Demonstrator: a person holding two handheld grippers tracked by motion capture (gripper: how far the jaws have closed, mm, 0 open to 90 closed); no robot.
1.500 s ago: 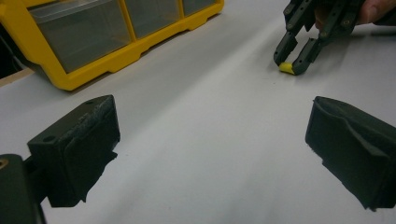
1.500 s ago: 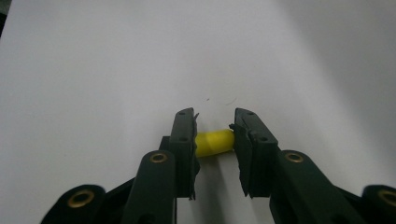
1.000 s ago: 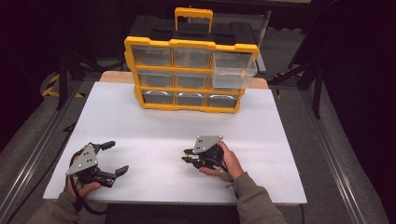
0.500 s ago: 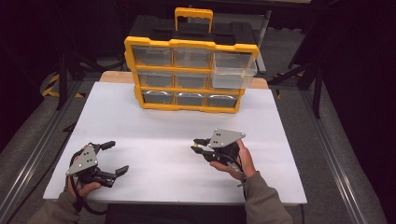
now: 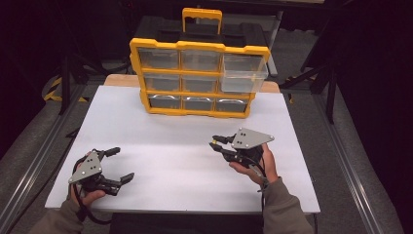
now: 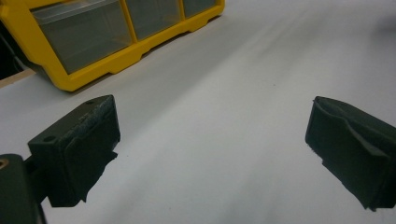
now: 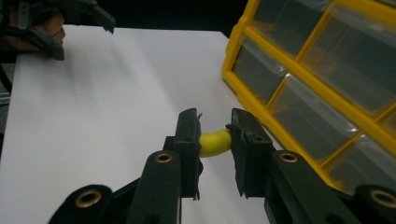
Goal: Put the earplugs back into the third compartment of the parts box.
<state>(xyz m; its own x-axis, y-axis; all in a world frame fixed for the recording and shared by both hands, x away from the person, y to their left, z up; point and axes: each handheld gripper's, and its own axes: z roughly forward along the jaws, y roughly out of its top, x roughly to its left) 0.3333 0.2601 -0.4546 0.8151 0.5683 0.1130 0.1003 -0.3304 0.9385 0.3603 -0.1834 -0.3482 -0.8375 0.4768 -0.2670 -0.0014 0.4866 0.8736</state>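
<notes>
White table, right gripper clamping yellow piece

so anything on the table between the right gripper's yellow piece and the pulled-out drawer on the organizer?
Nothing visible. The right gripper is shut on the small yellow piece over bare white table. The pulled-out drawer sits at the top right of the yellow organizer, with open table in between. The left gripper is well off to the side.

You see a plain white worktop. Your drawer cabinet has a yellow frame with clear drawers. Both grippers are black with grey plates, and the right gripper holds a small yellow piece between its fingers.
</notes>
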